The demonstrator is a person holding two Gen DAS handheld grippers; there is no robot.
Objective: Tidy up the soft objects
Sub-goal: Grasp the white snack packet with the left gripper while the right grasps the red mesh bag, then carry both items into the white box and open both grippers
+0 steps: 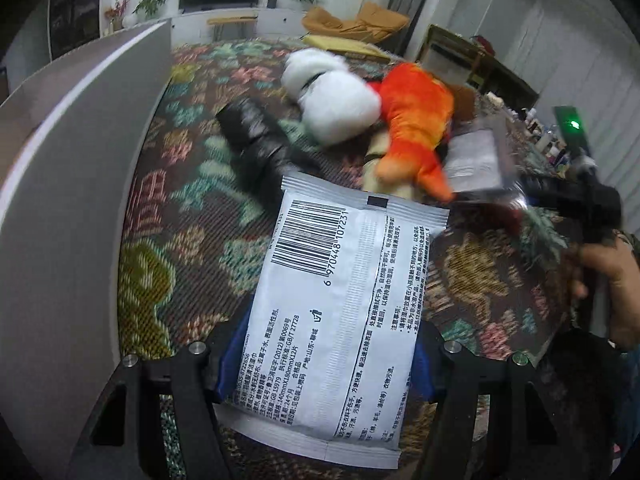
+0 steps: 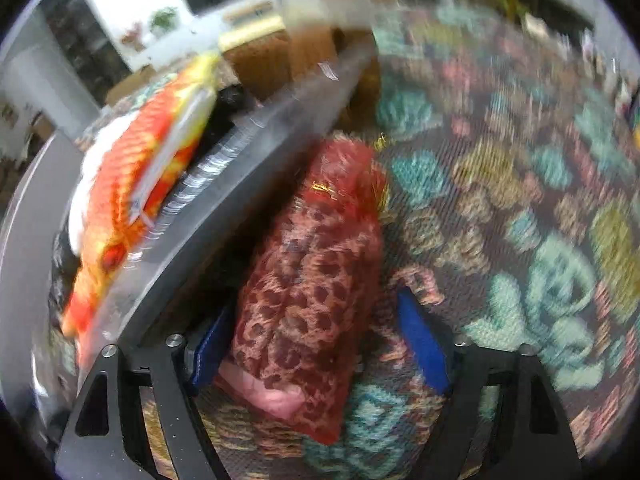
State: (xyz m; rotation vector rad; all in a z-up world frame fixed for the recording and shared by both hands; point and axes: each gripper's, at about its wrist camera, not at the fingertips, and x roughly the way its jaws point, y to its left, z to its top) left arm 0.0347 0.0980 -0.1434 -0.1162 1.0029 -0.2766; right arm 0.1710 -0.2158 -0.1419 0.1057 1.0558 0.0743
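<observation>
A white wipes packet (image 1: 340,288) with a barcode lies lengthwise between my left gripper's (image 1: 326,366) blue pads, which press on both of its long edges over the patterned cloth (image 1: 192,248). In the right wrist view a red lace pouch (image 2: 312,264) lies between my right gripper's (image 2: 314,350) blue pads. The left pad touches it and the right pad stands a little apart, so that gripper is open. The left wrist view shows the right gripper (image 1: 576,196) at the right edge, held by a hand (image 1: 612,280), blurred.
A white plush (image 1: 332,92), an orange plush (image 1: 416,120), a black bundle (image 1: 256,140) and a clear plastic packet (image 1: 476,156) lie beyond the wipes. A grey-white bin wall (image 1: 80,200) rises on the left. The orange plush (image 2: 132,200) and clear packet (image 2: 248,168) lie left of the pouch.
</observation>
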